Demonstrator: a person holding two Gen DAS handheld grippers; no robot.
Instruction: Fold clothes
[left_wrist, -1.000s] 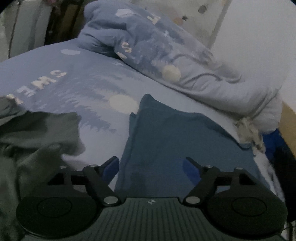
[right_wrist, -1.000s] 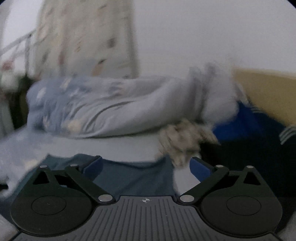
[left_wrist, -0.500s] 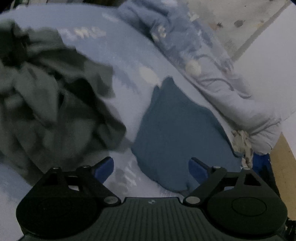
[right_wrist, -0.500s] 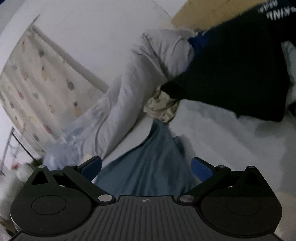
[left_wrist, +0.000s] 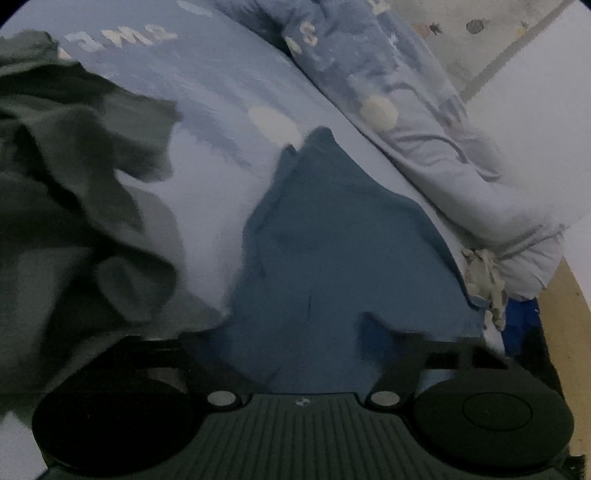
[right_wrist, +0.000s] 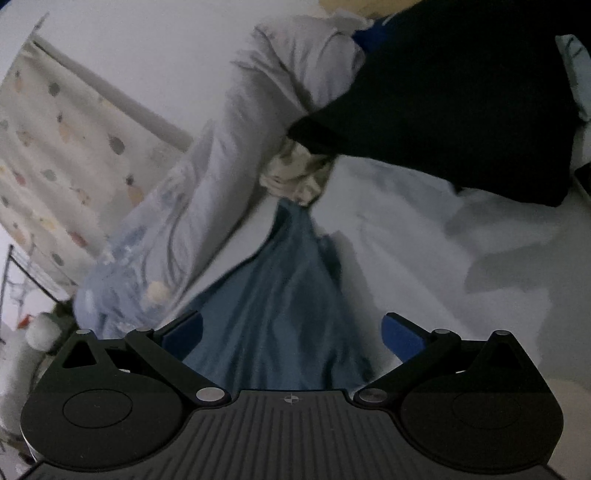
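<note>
The blue garment (left_wrist: 332, 240) lies flat and wrinkled on the bed (left_wrist: 207, 122), its length running away from both claws toward a narrow far tip, near edge between the closing left claw (left_wrist: 291, 339) and wide-open right claw (right_wrist: 291, 332).

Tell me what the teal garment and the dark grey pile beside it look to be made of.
Teal garment: thin, matte knit, probably cotton jersey; it lies flat with soft shallow creases. Dark grey pile: heavier matte fabric, maybe a thicker knit; it bunches in deep rounded folds. Dim light and blur leave the weave unclear.
</note>
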